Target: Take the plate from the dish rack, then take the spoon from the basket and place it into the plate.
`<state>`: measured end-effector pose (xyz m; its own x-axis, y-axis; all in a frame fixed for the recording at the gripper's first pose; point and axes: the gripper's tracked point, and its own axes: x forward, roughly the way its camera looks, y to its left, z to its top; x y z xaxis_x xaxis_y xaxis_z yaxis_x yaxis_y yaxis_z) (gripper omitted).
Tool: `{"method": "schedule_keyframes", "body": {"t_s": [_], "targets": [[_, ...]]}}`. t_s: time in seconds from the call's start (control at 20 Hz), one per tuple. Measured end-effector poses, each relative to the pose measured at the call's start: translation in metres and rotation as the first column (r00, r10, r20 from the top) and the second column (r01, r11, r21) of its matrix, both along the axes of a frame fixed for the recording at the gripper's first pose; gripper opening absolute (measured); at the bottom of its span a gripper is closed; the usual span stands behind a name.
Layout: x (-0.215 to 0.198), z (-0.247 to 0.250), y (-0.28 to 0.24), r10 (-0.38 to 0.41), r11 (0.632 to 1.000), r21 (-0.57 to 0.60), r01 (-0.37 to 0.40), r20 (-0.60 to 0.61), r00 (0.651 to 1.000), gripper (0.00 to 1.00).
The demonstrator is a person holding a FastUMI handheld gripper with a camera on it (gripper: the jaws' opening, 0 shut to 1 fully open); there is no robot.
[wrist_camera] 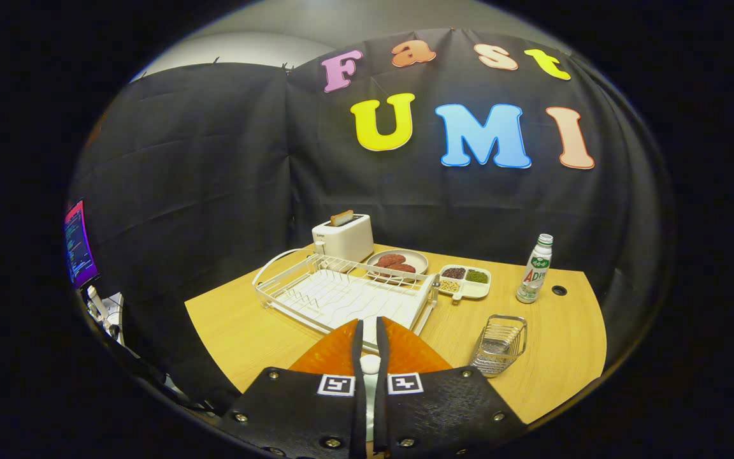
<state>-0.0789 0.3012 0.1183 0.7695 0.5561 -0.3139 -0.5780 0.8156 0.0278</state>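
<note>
1. Since every item needs a level base, laid out across the wooden surface (259, 331), with the big pieces towards the booth wall and open room nearer the jaws.
2. Dish rack (341, 293) just ahead of the fingers, flat on the surface; wire slots look bare, so judged as no longer holding a plate.
3. Toaster (343, 237) beyond the rack, a slice standing in its slot, well out of any reach path.
4. Round plate (399, 261) flat behind the rack's far rail, touching nothing else, brown pieces lying on it; probably the target for the spoon, though not certain.
5. Divided tray (464, 281) just beside that plate.
6. Wire basket (499, 344) to the right of the fingers, upright and open-topped for an easy lift-out; contents too faint to tell.
7. Bottle (536, 269) upright beyond the basket, well apart.
8. Gripper (370, 331) with jaws drawn narrow, nearly together; a slim pale piece (370, 364) in the gap, possibly the spoon's handle, cannot tell.
</note>
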Motion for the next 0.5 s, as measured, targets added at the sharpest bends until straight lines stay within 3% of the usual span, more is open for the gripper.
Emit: {"method": "schedule_keyframes", "body": {"t_s": [0.5], "targets": [[0.009, -0.047, 0.040, 0.046, 0.997, -0.057, -0.052, -0.098, 0.994, 0.05]]}}
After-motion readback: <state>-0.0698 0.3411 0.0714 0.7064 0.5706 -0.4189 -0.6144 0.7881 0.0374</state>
